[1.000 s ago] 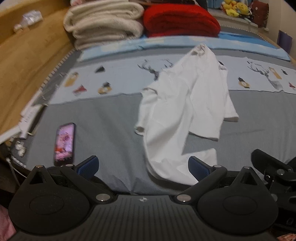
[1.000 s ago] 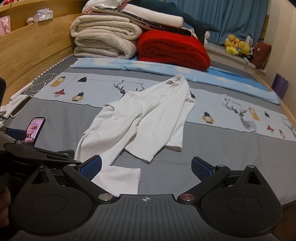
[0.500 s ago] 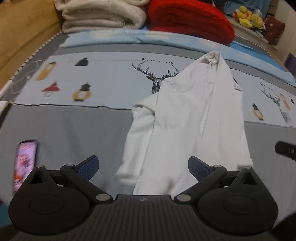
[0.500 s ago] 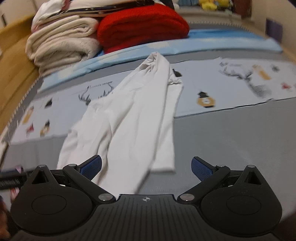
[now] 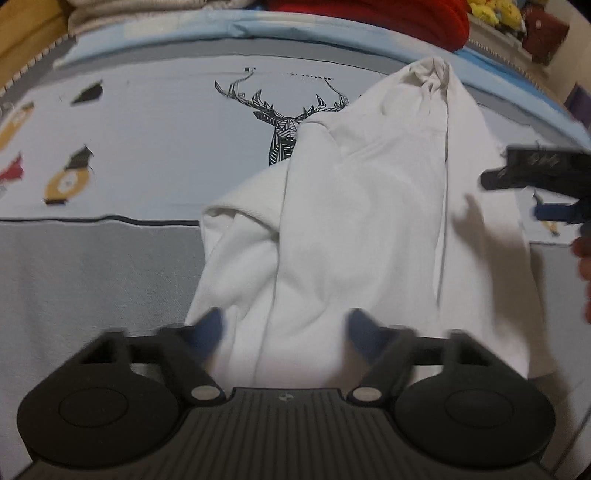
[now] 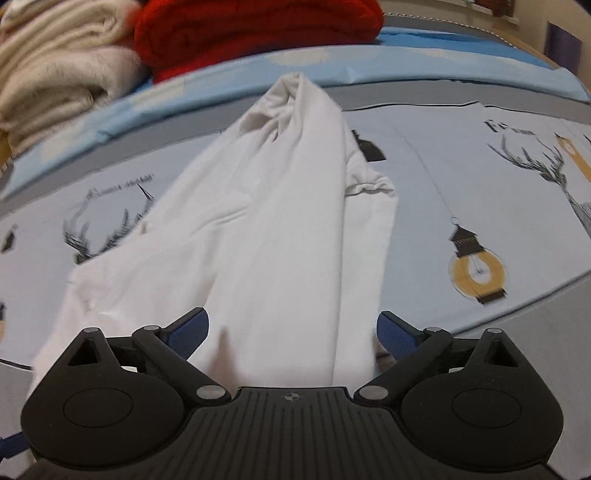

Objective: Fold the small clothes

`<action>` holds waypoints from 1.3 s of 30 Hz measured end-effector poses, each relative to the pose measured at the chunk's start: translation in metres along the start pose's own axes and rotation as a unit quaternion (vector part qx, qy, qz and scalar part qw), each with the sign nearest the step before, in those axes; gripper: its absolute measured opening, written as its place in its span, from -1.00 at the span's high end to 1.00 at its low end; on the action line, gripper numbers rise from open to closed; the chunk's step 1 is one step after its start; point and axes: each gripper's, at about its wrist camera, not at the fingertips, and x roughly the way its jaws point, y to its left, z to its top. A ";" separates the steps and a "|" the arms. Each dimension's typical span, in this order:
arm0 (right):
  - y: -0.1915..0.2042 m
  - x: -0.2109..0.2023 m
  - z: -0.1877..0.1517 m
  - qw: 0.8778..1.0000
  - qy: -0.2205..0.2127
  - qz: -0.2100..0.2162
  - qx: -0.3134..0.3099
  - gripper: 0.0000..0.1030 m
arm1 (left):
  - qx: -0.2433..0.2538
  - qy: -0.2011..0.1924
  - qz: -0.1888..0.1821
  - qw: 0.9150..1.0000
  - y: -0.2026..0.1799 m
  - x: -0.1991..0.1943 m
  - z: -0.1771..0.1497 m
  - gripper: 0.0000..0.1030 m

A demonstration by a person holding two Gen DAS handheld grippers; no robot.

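You are at the reach-in, nothing folded yet: the white shirt (image 6: 280,236) lies rumpled lengthwise on the printed bedsheet (image 5: 155,140). Your left gripper (image 5: 284,325) and right gripper (image 6: 291,328) hover wide apart over its near end, holding nothing. Next, I judge, pinch near corners and spread it; blankets (image 6: 66,66) crowd the far edge, right side lies open

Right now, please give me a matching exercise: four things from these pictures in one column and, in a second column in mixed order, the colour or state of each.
Things:
1. shirt
2. folded blanket
3. fluffy blanket
4. right gripper

States:
a. red
b. open, empty
c. cream
d. white, crumpled on the bed

Pairs: 1-d, 2-a, 3-c, 4-b
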 end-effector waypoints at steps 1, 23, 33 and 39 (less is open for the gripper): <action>0.003 0.005 0.001 1.000 0.004 0.002 -0.011 -0.43 | -0.009 -0.005 -0.018 1.000 0.003 -0.001 0.001 0.45; -0.090 -0.212 0.042 0.957 -0.195 -0.216 -0.017 0.95 | -0.054 -0.110 0.074 0.990 0.048 -0.061 0.025 0.95; -0.197 -0.263 -0.007 0.955 -0.164 -0.245 0.018 0.95 | -0.012 -0.108 0.141 0.984 0.065 -0.106 -0.008 0.95; -0.257 -0.219 -0.070 0.968 -0.055 -0.239 0.056 0.95 | 0.090 -0.052 0.147 0.984 0.053 -0.113 -0.056 0.95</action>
